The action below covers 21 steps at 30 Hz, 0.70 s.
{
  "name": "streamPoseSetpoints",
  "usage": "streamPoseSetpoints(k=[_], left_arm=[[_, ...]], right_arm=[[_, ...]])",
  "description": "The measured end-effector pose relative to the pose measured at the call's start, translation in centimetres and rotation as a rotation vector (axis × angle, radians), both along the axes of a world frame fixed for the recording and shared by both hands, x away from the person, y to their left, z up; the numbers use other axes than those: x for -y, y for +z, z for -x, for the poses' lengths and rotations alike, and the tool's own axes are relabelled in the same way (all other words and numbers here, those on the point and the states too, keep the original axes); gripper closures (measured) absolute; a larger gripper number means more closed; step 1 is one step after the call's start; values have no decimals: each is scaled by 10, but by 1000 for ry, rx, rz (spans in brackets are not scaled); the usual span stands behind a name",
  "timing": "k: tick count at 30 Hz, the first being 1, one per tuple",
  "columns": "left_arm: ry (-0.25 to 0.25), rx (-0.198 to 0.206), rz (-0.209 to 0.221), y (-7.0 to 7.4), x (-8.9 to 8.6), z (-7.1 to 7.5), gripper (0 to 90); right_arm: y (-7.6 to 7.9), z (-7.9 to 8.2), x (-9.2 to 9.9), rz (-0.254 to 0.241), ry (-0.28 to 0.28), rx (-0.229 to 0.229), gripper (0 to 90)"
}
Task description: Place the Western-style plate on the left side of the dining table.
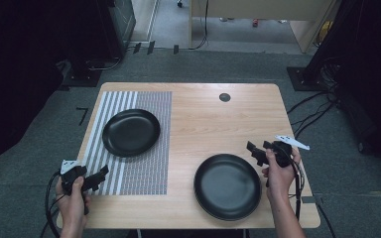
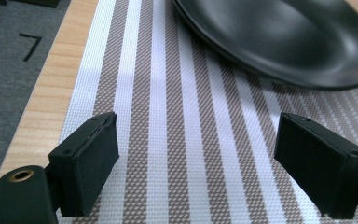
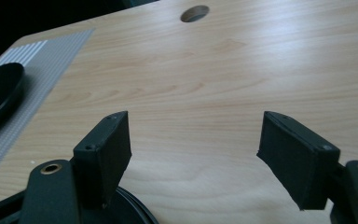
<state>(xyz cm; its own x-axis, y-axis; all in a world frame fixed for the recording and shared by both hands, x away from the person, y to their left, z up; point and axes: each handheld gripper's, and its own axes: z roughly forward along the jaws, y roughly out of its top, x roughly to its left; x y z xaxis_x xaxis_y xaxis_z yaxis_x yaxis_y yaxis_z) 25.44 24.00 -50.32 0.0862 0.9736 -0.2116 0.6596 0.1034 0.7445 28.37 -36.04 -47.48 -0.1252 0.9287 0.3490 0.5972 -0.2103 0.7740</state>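
Here each hand has a black plate close by: the left gripper point(image 1: 99, 176), fingers wide and empty over the striped placemat point(image 1: 144, 163), points up toward the far plate point(image 1: 131, 132) lying ahead and to its right. The right gripper point(image 1: 256, 152), fingers equally wide and empty, hangs just beyond the near plate point(image 1: 227, 186) on the bare worktop point(image 1: 208, 119), nearer its rim.
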Motion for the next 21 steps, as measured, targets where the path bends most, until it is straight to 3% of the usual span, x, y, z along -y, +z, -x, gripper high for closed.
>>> streamPoseSetpoints(k=[12,21], left_arm=[[-6,15,-36,-4,-4,14,132],[0,17,-47,-4,-11,24,132]], right_arm=[[-14,36,41,25,-50,-20,248],[-20,58,54,48,-68,-19,251]])
